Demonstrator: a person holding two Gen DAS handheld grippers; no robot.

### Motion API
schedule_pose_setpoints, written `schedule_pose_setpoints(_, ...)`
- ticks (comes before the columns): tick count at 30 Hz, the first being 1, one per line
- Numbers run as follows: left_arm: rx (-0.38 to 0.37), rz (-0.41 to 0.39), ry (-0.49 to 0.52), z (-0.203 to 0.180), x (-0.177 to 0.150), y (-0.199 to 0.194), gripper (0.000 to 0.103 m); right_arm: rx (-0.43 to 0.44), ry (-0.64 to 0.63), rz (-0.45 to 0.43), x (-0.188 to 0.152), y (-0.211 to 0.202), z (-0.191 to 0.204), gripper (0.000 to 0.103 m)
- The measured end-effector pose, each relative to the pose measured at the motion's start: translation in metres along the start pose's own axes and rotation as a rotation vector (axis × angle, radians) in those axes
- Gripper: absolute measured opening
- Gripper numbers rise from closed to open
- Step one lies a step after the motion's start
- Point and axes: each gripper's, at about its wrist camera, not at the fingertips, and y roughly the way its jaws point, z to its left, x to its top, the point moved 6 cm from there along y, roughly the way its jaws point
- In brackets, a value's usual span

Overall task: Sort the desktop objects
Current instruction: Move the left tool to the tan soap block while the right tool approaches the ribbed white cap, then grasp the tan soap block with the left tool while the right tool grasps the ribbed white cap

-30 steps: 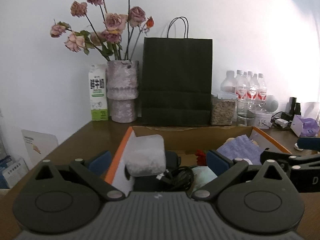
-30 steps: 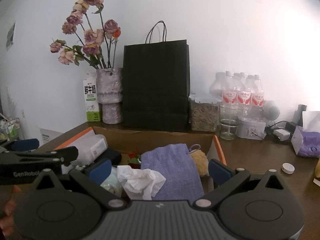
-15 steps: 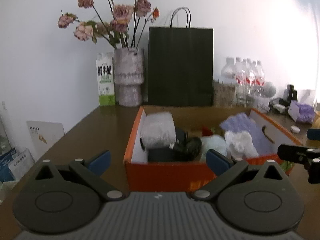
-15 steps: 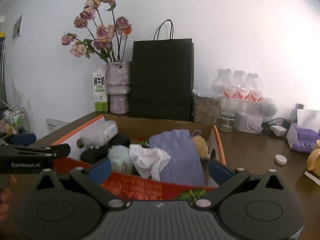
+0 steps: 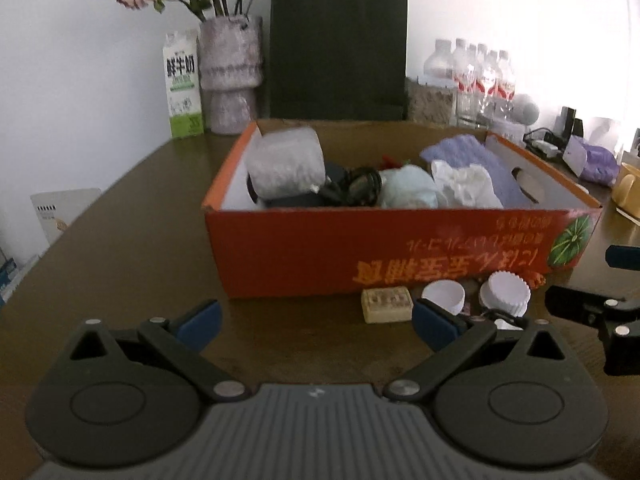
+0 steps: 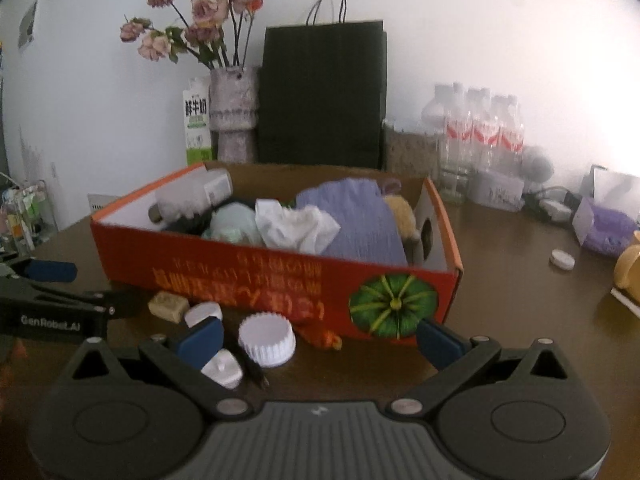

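Observation:
An orange cardboard box (image 5: 304,256) (image 6: 224,276) stands on the brown table, holding a bubble-wrapped roll (image 5: 286,162), black cables (image 5: 360,186), a crumpled white tissue (image 6: 294,226) and a purple cloth (image 6: 352,216). In front of the box lie a beige block (image 5: 386,305) (image 6: 168,306), white caps (image 5: 505,293) (image 6: 267,334), a small white piece (image 6: 222,368) and an orange scrap (image 6: 320,336). My left gripper (image 5: 316,324) is open and empty, short of the box. My right gripper (image 6: 320,340) is open and empty, over the small items.
Against the wall stand a black paper bag (image 5: 338,46), a vase of dried roses (image 5: 230,76), a milk carton (image 5: 182,84), water bottles (image 6: 476,136) and a jar. A purple tissue pack (image 6: 606,228), a white lid (image 6: 562,259) and a yellow mug (image 6: 628,268) sit right.
Both grippers have pulled back and lowered from over the box toward the table in front of it. The box's front wall and the small items before it have come into view.

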Motion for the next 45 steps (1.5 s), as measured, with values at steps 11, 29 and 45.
schedule_pose_setpoints(11,-0.022,0.038,-0.034,-0.012,0.002,0.020,0.100,0.017,0.038,0.027,-0.007,0.017,-0.009,0.103)
schedule_pose_setpoints(29,-0.061,0.029,-0.039,-0.015,0.002,0.023,0.073,0.086,-0.023,0.039,0.001,0.029,0.016,0.058)
schedule_pose_setpoints(45,-0.103,0.022,-0.033,-0.017,0.002,0.020,0.058,0.113,-0.030,0.046,0.001,0.033,0.026,0.049)
